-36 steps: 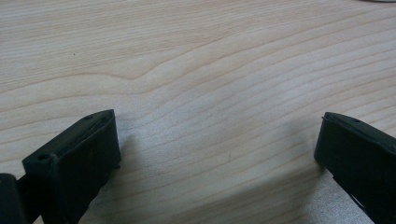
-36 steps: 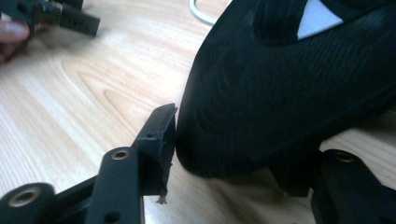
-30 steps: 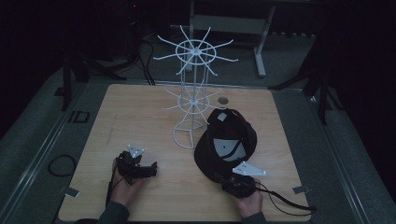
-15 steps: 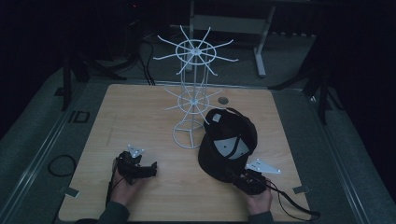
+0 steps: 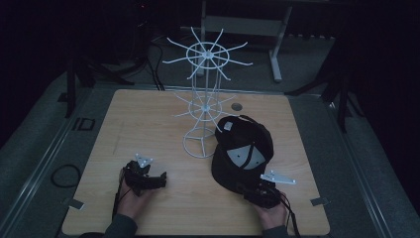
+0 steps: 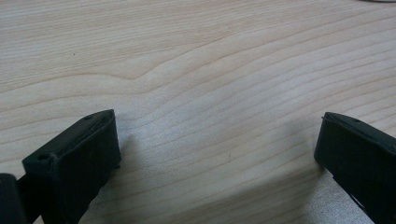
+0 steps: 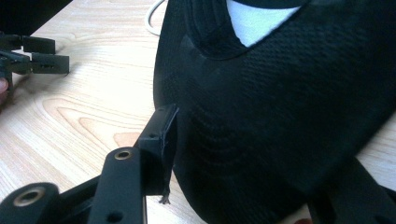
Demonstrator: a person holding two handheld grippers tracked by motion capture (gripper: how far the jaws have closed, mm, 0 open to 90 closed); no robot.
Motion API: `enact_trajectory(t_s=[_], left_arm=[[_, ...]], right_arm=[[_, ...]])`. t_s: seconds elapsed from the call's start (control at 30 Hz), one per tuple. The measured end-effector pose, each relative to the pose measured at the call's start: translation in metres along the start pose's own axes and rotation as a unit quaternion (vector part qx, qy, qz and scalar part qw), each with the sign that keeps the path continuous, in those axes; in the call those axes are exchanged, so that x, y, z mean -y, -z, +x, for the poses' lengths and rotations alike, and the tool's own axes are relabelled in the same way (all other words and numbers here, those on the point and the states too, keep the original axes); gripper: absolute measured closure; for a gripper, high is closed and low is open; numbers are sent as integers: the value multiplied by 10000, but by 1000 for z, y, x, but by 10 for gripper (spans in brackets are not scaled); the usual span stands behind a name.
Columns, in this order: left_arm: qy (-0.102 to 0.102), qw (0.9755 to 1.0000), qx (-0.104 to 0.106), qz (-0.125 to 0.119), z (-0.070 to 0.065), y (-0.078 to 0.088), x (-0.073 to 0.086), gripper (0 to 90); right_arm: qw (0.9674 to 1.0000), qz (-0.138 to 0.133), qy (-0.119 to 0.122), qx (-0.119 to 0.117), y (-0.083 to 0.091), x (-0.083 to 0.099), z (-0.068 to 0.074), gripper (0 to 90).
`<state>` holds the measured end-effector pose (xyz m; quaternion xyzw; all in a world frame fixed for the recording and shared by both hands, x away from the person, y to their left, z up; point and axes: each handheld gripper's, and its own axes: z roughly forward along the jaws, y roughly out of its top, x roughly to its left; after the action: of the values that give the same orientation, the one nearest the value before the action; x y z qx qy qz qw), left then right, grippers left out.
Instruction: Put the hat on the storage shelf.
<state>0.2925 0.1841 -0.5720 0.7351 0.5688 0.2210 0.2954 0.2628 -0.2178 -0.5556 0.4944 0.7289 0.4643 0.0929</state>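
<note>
Left tool point(image 5: 157, 179) sits lower left of the high view, low on the wooden surface point(image 5: 148, 124), jaws spread wide with nothing but bare wood grain between them, as the left gripper view point(image 6: 217, 154) confirms. The hand point(image 5: 132, 198) holding it comes in from the bottom edge.

White wire rack point(image 5: 204, 99) stands upright at centre frame, its ring base on the surface, two tiers of radial hooks, all bare.

Black cap point(image 5: 245, 148) lies on the surface just right of the rack base, touching or nearly touching it; can't tell which. Its grey inner lining faces up.

Right tool point(image 5: 246, 191) is lower right of the high view, at the cap's near edge. In the right gripper view the cap's black fabric point(image 7: 280, 116) sits between the jaws, with the left jaw against it and the right jaw mostly hidden behind the cloth. Whether it is clamped or just straddling: can't tell. The left tool point(image 7: 32, 58) shows at the upper left of that view.
</note>
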Motion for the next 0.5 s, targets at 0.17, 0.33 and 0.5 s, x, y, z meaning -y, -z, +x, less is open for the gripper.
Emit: enact_trajectory(t_s=[0.17, 0.33, 0.5], left_arm=[[2, 10000, 0, -2, 0, 0, 0, 1], [1, 10000, 1, -1, 0, 0, 0, 1], [0, 10000, 0, 0, 0, 0, 0, 1]], right_arm=[[9999, 100, -100, -49, -5, -1, -2, 527], [9993, 73, -192, -314, -4, -1, -3, 683], [9969, -94, -477, -619, -3, -3, -5, 777]])
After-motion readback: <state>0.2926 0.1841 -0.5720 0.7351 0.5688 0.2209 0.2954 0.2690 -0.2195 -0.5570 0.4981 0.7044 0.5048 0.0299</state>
